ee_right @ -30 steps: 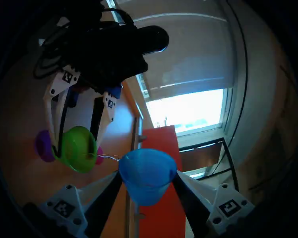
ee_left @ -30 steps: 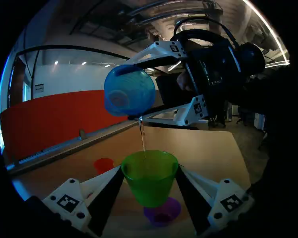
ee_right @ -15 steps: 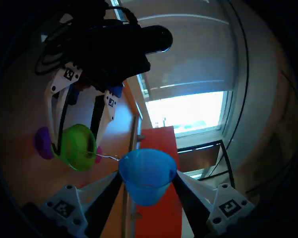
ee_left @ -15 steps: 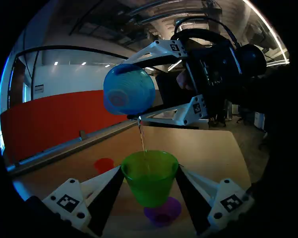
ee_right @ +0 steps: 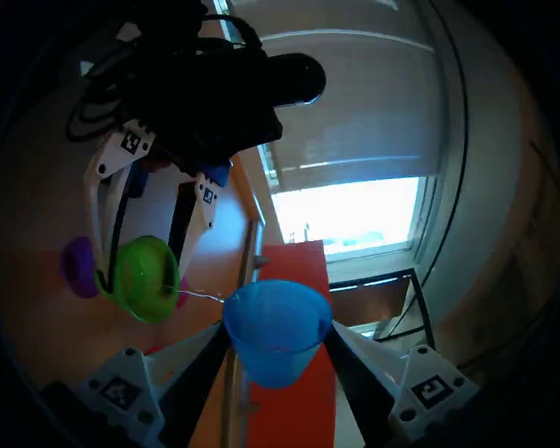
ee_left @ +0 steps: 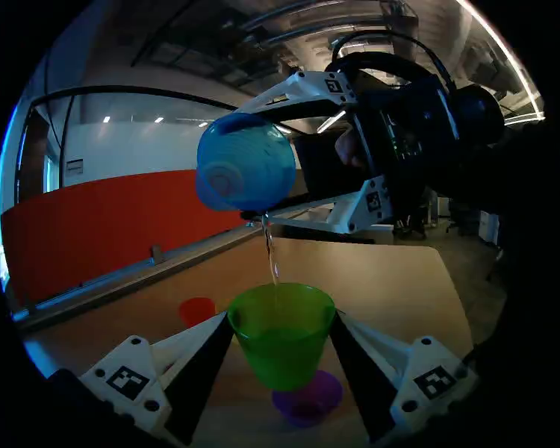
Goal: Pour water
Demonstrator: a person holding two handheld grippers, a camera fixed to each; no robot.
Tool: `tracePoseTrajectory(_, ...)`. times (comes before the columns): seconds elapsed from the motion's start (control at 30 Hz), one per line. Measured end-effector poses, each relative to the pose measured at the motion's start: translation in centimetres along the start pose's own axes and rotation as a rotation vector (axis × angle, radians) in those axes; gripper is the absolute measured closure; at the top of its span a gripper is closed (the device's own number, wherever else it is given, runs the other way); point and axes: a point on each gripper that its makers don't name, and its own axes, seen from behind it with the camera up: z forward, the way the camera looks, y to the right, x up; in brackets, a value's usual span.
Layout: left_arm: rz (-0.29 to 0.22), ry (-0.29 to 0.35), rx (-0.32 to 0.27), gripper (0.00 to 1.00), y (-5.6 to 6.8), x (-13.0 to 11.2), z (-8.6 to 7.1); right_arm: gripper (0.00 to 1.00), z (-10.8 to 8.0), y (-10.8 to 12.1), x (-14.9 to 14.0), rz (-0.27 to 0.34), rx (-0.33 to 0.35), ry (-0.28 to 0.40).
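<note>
Left gripper view shows me the blue cup [ee_left: 243, 166] tipped a touch further over than half a second ago, its base turned more toward my camera, while the thin stream of water [ee_left: 271, 261] still runs from its lip into the green cup [ee_left: 281, 347] directly below. I judge the pour well under way and nearing its end, though I cannot tell the level in either cup. My left gripper [ee_left: 280, 322] has its jaws part-way closed, both fingers pressed on the green cup's sides, holding it upright above the wooden table [ee_left: 384, 284]. My right gripper [ee_right: 277, 336] clamps the blue cup the same way. Both cups are smooth translucent plastic, tapering to a narrow base. A purple cup [ee_left: 308, 396] and a red cup [ee_left: 196, 308] stand on the table below.
</note>
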Motion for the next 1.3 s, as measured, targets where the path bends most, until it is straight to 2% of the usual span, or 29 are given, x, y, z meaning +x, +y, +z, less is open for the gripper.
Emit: tracePoseTrajectory(1.3,0.006,0.018,0.012,0.13,-0.4,0.6,-0.2,0.11,-0.4,0.1,1.6,-0.08,-0.013,0.0)
